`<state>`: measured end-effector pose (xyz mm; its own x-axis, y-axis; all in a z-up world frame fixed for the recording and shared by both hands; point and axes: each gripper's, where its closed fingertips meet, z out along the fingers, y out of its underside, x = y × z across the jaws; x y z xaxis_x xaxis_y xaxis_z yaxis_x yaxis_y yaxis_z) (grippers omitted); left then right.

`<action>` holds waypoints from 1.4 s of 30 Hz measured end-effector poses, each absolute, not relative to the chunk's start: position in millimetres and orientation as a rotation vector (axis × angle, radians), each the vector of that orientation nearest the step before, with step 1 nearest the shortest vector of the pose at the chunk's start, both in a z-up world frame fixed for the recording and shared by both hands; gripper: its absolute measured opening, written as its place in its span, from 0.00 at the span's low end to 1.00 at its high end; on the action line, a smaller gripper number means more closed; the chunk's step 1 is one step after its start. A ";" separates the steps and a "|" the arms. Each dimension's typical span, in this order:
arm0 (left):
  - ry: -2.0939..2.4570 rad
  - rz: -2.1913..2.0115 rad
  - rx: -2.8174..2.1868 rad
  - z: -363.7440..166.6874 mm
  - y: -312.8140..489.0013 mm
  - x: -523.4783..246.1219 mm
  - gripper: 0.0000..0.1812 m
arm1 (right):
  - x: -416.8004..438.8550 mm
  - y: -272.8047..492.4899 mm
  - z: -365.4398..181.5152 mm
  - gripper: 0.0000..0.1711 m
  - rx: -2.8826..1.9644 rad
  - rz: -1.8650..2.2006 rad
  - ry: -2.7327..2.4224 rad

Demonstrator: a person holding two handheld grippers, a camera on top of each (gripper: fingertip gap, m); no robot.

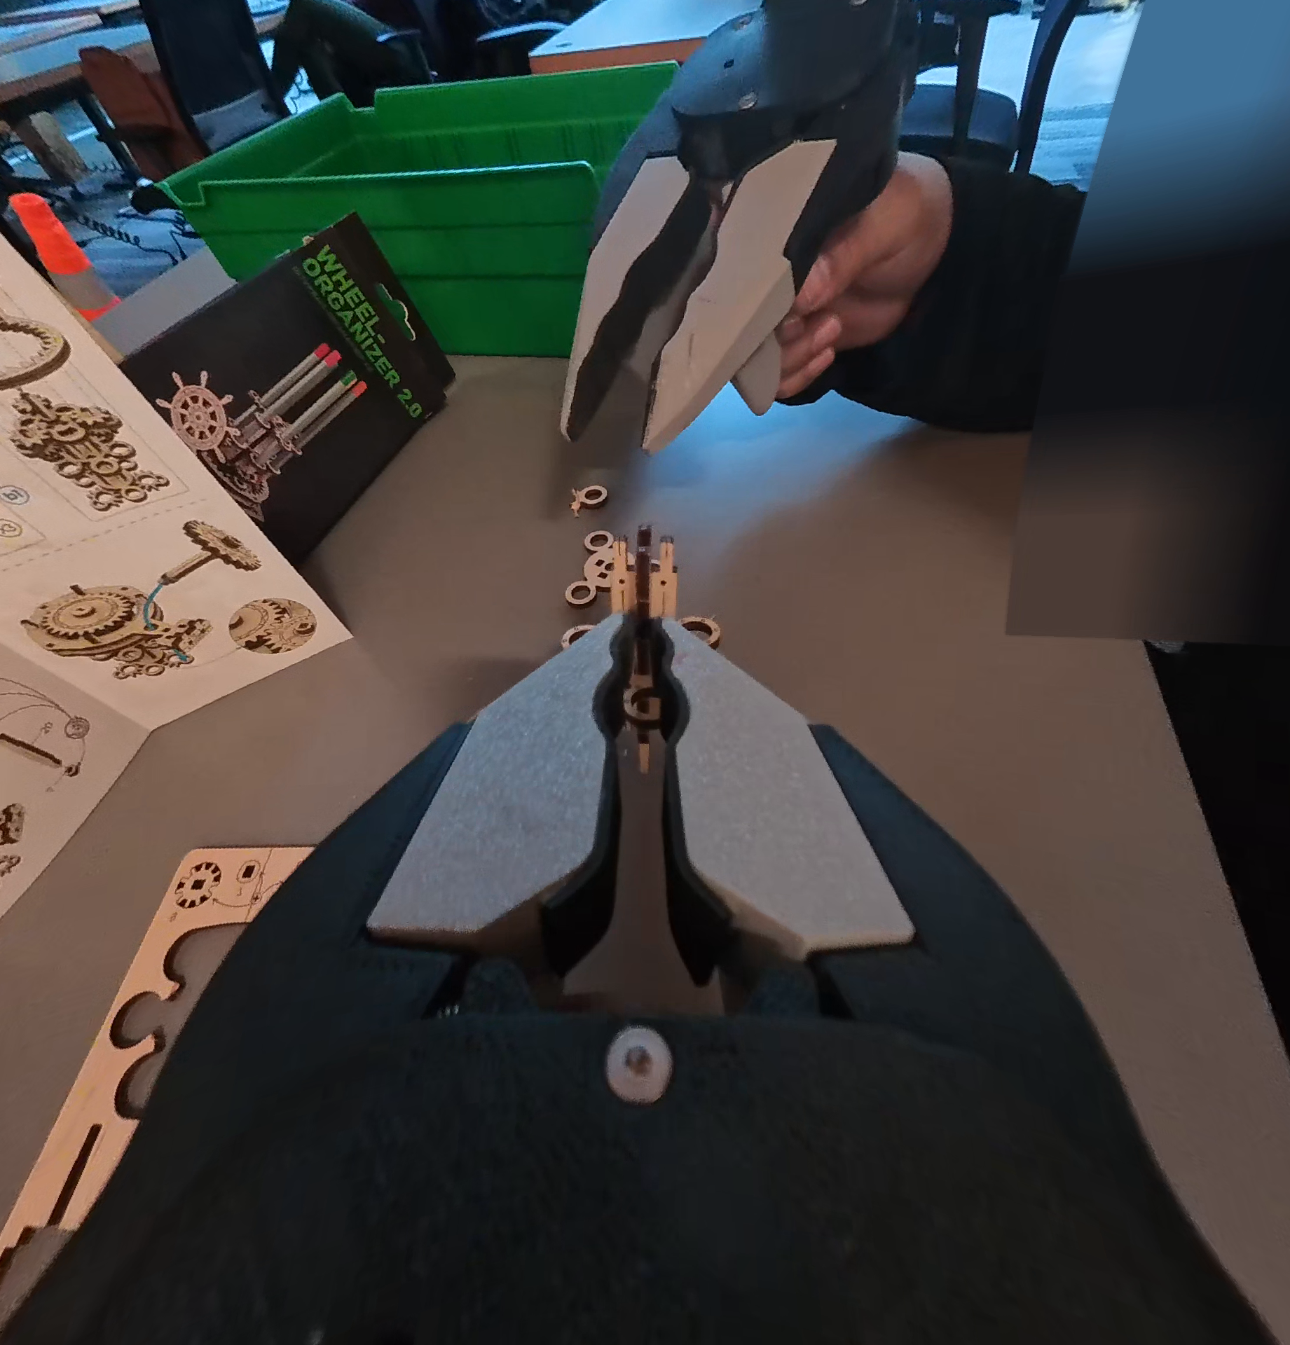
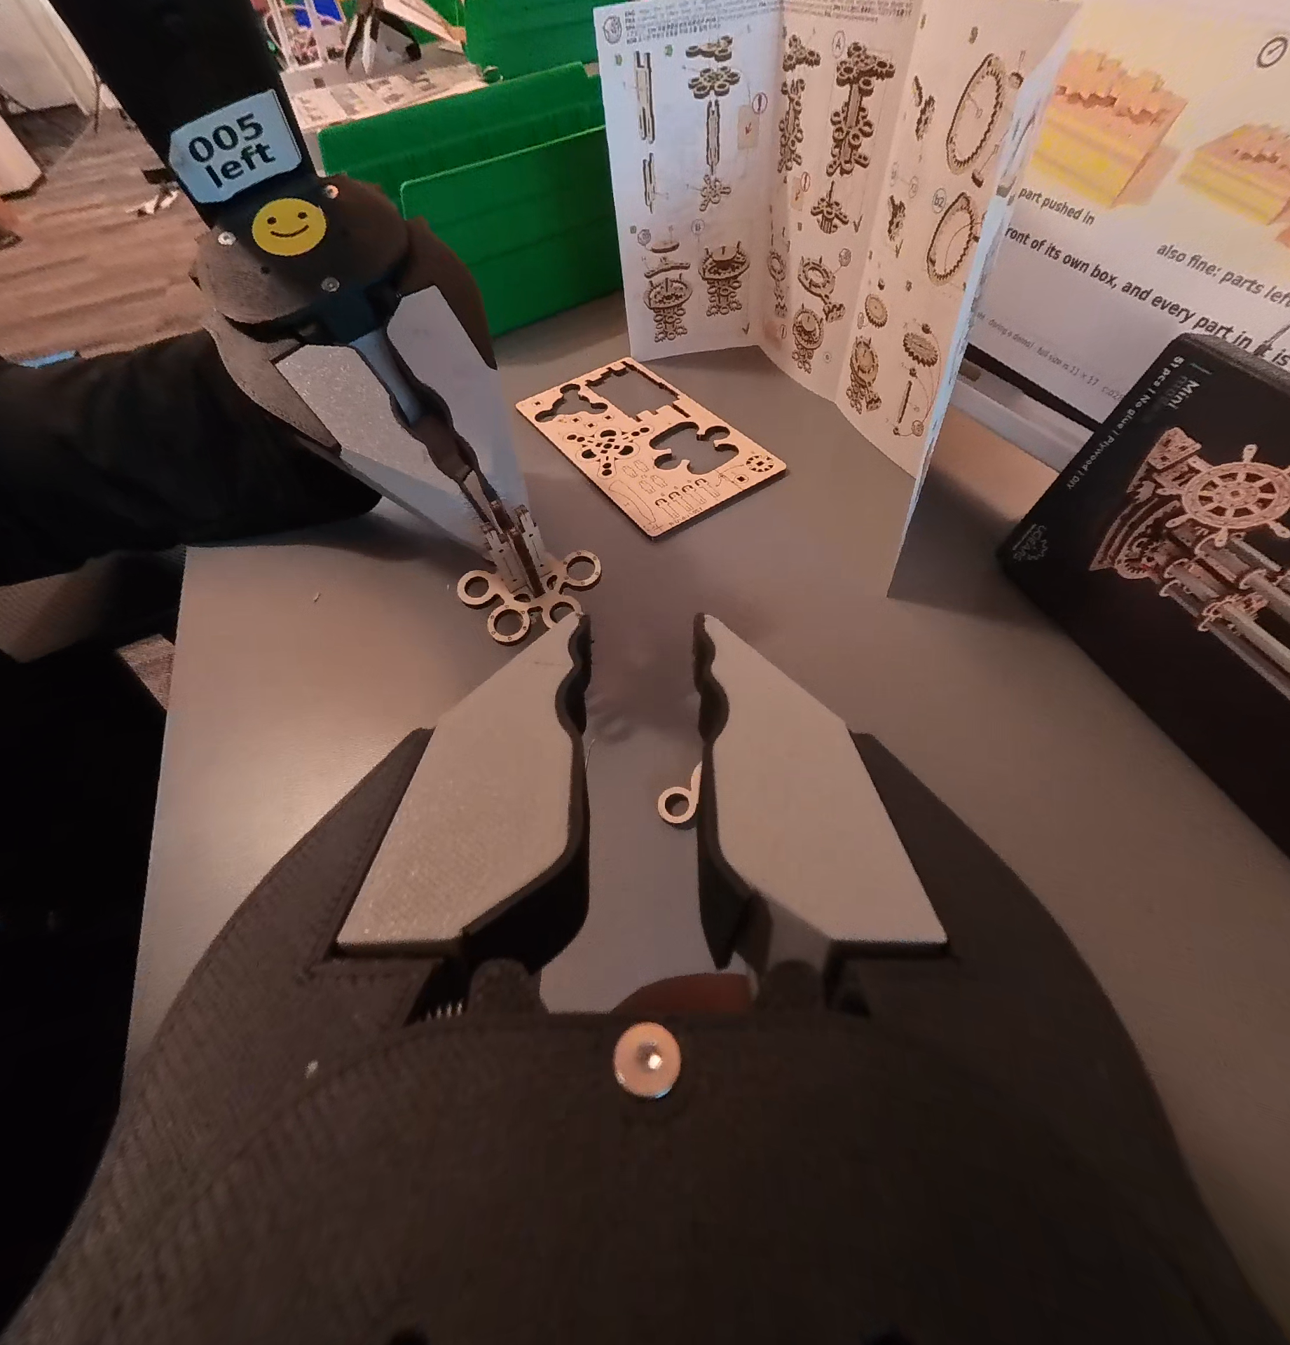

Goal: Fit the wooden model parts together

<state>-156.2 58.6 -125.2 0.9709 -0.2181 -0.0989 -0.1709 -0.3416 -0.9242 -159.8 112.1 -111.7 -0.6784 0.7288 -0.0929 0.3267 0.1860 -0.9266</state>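
My left gripper (image 1: 642, 632) is shut on the upright posts (image 1: 645, 575) of a small wooden model that stands on a ringed wooden base (image 1: 582, 591) on the grey table. In the right wrist view the left gripper (image 2: 509, 542) comes down from the upper left onto the posts (image 2: 514, 557) and the ringed base (image 2: 529, 600). My right gripper (image 2: 642, 629) is open and empty, its tips just right of the base. A small loose ring piece (image 2: 677, 804) lies on the table between its fingers. In the left wrist view the right gripper (image 1: 612, 440) hovers above that ring piece (image 1: 589, 498).
A punched-out wooden sheet (image 2: 649, 458) lies flat behind the model, and also shows by my left gripper (image 1: 103, 1019). A folded instruction leaflet (image 2: 809, 218) stands behind it. A black model box (image 2: 1209, 546) stands at right. Green bins (image 1: 445, 218) are at the back. The table edge (image 1: 1166, 728) runs along the right. The gap from one gripper's tips to the other's is roughly 6 centimetres.
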 end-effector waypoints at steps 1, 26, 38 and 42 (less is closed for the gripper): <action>0.280 -0.049 -1.930 -125.3 58.6 -156.1 0.00 | -159.8 112.1 -111.9 0.14 -0.995 1.493 -2.099; 0.228 -0.017 -1.929 -123.7 58.6 -166.0 0.00 | -148.1 132.9 -170.4 0.16 -1.098 1.118 -2.278; 0.210 0.005 -1.908 -117.5 58.1 -168.3 0.00 | -147.4 129.8 -192.4 0.09 -1.222 0.896 -2.219; 0.218 0.009 -1.906 -116.5 58.1 -166.7 0.00 | -150.7 132.3 -192.8 0.04 -1.241 0.890 -2.211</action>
